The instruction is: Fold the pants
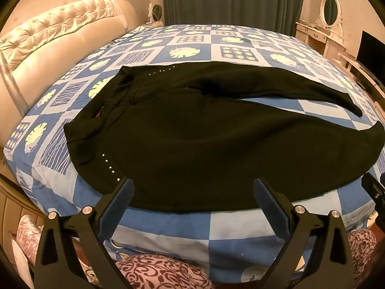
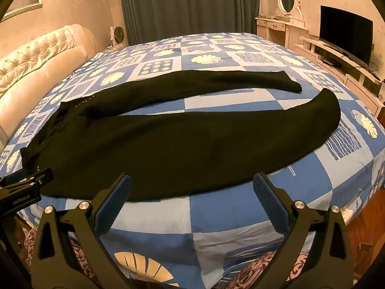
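Black pants (image 1: 204, 139) lie spread flat on the bed, waistband to the left, both legs running right and slightly apart. They also show in the right wrist view (image 2: 187, 139). My left gripper (image 1: 193, 187) is open and empty, hovering at the near edge of the near leg, close to the waist end. My right gripper (image 2: 192, 183) is open and empty, at the near edge of the same leg, further toward the cuff. The left gripper shows at the left edge of the right wrist view (image 2: 36, 180).
The bed carries a blue and white patchwork cover (image 1: 240, 236). A padded cream headboard (image 1: 55, 38) stands at the left. A dressing table with an oval mirror (image 2: 286, 2) and a TV (image 2: 346, 33) on a low unit stand at the right. Dark curtains (image 2: 187, 4) hang behind.
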A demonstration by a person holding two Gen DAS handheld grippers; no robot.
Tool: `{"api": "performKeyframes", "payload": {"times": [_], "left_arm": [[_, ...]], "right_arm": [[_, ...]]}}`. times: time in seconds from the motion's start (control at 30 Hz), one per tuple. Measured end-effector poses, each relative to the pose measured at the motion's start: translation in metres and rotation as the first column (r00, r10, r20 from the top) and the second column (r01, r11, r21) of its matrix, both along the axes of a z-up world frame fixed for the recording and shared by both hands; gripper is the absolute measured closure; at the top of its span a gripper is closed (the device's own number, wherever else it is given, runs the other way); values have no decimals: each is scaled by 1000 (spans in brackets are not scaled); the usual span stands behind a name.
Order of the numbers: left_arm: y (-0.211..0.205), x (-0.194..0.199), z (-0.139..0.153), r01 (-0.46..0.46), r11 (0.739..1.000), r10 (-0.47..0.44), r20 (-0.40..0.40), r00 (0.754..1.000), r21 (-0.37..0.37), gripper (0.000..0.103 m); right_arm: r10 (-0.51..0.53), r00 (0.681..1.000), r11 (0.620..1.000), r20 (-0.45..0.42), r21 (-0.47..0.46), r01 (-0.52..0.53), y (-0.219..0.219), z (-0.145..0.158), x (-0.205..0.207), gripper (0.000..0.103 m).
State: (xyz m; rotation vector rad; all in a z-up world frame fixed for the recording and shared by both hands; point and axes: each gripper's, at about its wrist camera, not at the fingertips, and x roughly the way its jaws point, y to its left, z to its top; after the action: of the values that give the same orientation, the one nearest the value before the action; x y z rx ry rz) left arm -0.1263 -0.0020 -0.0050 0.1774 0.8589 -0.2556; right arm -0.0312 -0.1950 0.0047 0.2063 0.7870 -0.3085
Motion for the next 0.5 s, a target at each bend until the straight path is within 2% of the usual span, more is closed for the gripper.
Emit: {"api": "performKeyframes", "payload": {"times": [0.2,0.23,0.5], "left_arm": [[0,0,0,0,1000,0,-1,1000,-2,4],[1,0,0,0,1000,0,-2,1000,-2,4],[2,0,-2,1,1000,-1,-6,1000,-3,4]], "right_arm": [[-2,1000,1000,-12,16,2,3,0,0,2],[0,1000,1000,19,-12,0,-1,-3,1,2],[1,999,999,48,-32,1,-2,-9,0,2]]}}
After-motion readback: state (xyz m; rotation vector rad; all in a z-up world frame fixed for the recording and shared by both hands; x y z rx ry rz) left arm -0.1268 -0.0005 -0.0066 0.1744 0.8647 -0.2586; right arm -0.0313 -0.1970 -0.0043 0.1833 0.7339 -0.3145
